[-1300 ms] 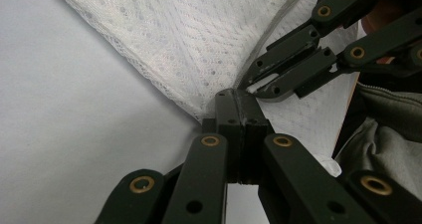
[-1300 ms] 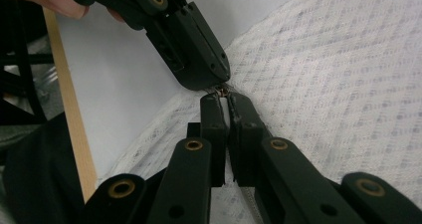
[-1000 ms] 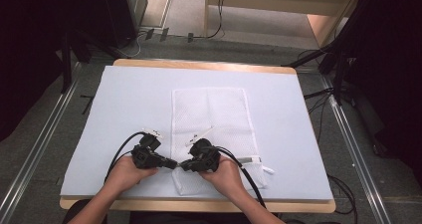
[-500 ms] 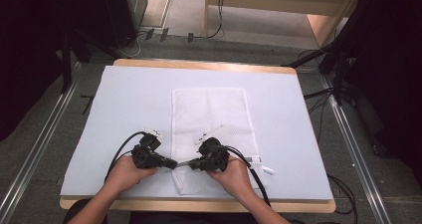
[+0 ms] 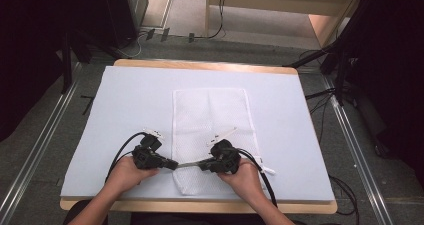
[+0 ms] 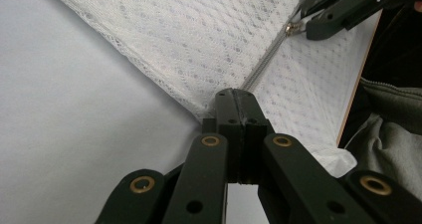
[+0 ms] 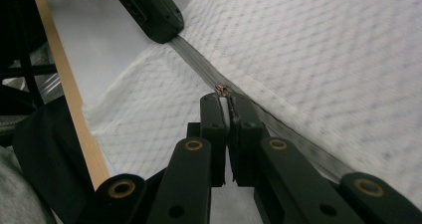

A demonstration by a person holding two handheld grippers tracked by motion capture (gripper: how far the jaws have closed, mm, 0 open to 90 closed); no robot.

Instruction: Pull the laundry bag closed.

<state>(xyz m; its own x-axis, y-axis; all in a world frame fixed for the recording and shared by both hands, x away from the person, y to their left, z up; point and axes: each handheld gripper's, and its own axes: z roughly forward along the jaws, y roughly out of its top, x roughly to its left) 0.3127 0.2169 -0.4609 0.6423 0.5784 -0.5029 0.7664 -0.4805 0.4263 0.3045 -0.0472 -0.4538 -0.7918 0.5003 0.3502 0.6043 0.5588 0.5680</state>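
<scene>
**Two grippers on one zipper line**

We hold a white mesh laundry bag flat on the white table cover, near the front edge. Our left gripper pinches the bag's corner at the zipper's end; our right gripper is clamped on the zipper pull. Risks, as we judge them: the small pull slipping free, or mesh snagging if tension slackens. We cannot tell whether the bag holds anything; it lies flat.
</scene>
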